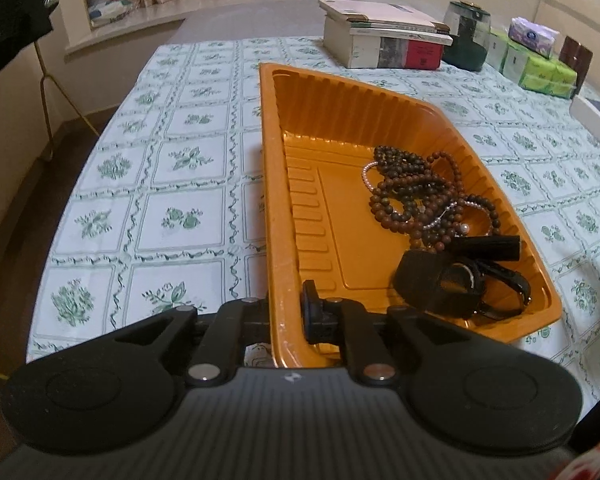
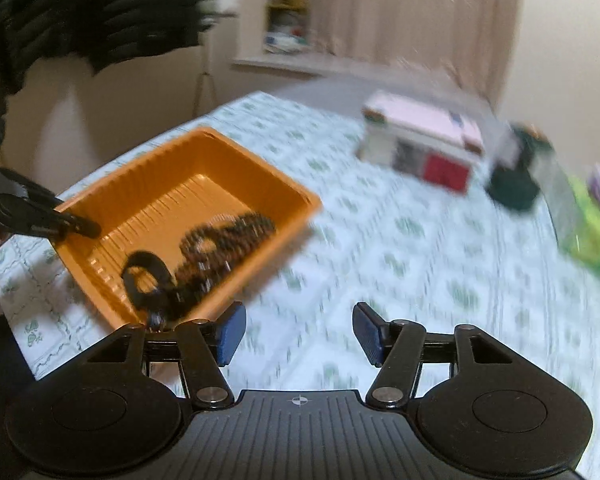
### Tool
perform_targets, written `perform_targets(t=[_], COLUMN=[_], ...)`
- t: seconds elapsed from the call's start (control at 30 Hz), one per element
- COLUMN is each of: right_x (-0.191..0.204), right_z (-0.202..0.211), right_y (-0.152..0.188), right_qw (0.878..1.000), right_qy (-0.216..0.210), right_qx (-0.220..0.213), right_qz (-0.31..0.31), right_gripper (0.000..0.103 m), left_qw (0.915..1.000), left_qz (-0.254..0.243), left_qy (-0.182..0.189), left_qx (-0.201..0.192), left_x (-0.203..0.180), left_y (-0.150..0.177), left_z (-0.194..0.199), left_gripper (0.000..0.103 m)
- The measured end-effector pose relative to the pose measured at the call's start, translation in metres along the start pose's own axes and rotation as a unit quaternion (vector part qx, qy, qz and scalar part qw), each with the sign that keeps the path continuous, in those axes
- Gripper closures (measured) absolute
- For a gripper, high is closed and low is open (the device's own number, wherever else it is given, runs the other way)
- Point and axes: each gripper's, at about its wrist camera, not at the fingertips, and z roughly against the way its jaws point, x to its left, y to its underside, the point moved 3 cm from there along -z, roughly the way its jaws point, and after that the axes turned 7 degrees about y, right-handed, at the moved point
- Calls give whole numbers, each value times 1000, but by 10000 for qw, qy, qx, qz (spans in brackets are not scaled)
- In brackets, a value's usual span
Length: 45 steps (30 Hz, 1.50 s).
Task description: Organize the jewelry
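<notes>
Jewelry (image 1: 428, 192) lies heaped in the orange tray (image 1: 272, 184) ahead-left of my released right tool (image 2: 298, 334), while my left tool (image 1: 286, 312) clamps the rim; I should steady it.

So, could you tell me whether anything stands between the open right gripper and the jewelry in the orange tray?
Only the tray's own near wall. The right gripper hangs open over bare tablecloth beside it, and the beads and watches lie uncovered just inside that wall.
</notes>
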Motion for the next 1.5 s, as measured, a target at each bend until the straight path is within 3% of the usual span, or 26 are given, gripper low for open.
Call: perform_targets(t=[0.27,0.47,0.63,0.7,0.8,0.9,1.07,1.2,1.5], right_x=[-28,-24,-13,-8,-2,5,17,24,27], right_z=[16,31,33,33,32,34,36,37,45], right_y=[31,40,44,44,46,49,59,70,89], right_qw=[9915,9881,9827,9819,9806,9810,9820,9829,9826], right_qy=[95,41,-32,-44,64,119,274,358,497], right_qx=[279,255,286,291,365,404,487,554,555], right_qz=[-1270,-1514,-1831,-1872,-1923,-1895,-1803,-1720,-1704], right_gripper=[43,42,34,33,31,31,31,31,31], left_qw=[9972,9936,9894,9886,9883,9897,9933,9948,9944], left_qz=[676,945,1084,1061,1078,1022,853,747,978], left_qy=[181,87,71,-27,-61,-116,-46,-232,41], left_qx=[-244,-610,-965,-1069,-1080,-994,-781,-656,-389], left_x=[24,31,16,5,-14,-34,-69,-93,-130], left_y=[12,16,23,29,38,48,64,75,89], left_z=[3,33,66,76,83,84,79,75,61], left_gripper=[86,72,44,20,6,1,1,1,1])
